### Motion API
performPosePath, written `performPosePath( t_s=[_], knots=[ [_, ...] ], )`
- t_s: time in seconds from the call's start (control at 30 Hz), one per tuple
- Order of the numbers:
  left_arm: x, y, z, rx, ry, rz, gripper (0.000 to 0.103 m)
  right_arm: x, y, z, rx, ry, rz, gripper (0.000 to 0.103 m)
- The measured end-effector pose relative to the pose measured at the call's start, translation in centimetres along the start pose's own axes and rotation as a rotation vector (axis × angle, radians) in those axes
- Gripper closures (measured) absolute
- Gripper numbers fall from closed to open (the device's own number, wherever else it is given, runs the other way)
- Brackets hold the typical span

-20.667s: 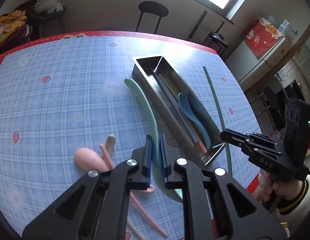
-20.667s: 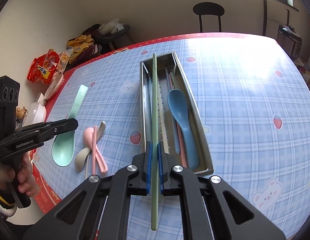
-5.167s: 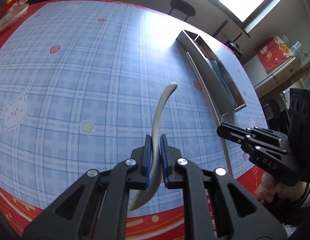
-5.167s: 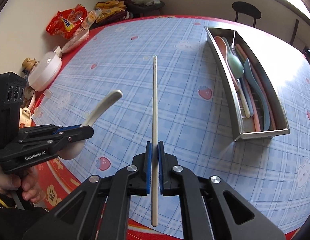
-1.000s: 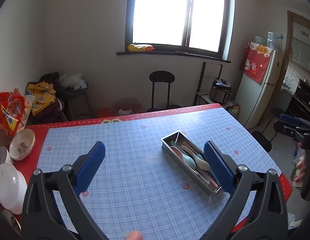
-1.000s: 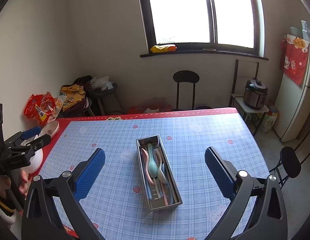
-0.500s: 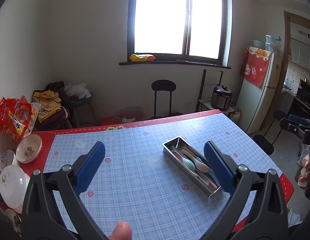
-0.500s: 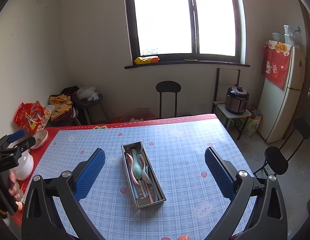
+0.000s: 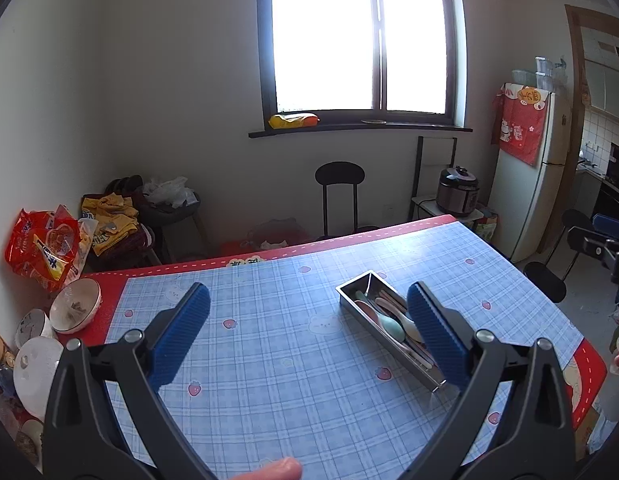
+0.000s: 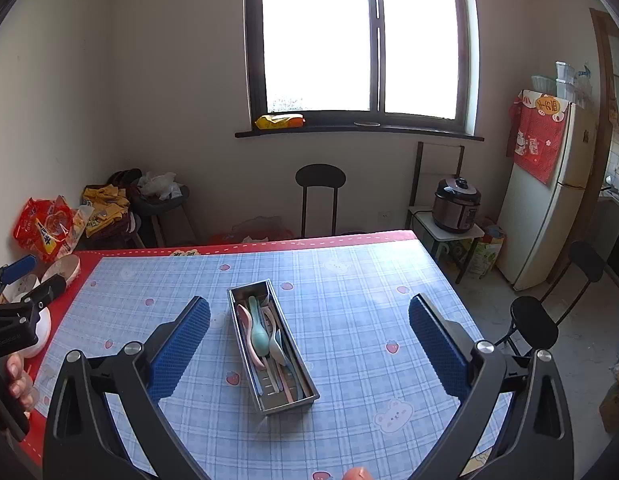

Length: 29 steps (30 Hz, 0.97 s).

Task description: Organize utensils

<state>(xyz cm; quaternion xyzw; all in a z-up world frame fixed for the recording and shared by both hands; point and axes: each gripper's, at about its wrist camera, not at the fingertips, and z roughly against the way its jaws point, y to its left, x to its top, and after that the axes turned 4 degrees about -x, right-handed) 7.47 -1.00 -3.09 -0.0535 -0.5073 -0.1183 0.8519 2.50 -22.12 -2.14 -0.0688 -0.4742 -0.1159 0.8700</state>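
Observation:
A steel utensil tray sits on the blue checked tablecloth. It holds pink, teal, grey and blue spoons and several chopsticks. My left gripper is wide open and empty, held high above the table, with the tray behind its right finger. My right gripper is also wide open and empty, high above the table, with the tray between its fingers far below. The left gripper also shows at the left edge of the right wrist view.
White bowls and a lidded container stand on the table's left red border, beside a red snack bag. A black stool stands beyond the far edge. Chairs, a rice cooker and a fridge are right.
Both grippers have risen a little and stay open. The view has pulled back slightly from the table. The tray and its utensils have not moved.

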Motion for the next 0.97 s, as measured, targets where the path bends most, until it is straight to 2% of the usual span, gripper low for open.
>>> performPosePath(
  t_s=[0.33,0.77,0.97],
  knots=[
    [-0.29,-0.29,-0.29,-0.007,0.008,0.000,0.006,-0.19,0.21,-0.04,-0.050,0.009,0.015,0.006],
    [-0.65,-0.54,-0.17,0.003,0.008,-0.010,0.006,-0.51,0.21,-0.28,-0.063,0.024,0.016,0.006],
    [-0.75,0.30,-0.08,-0.014,0.023,0.047,0.006,-0.67,0.16,-0.45,-0.055,0.032,0.011,0.006]
  ],
)
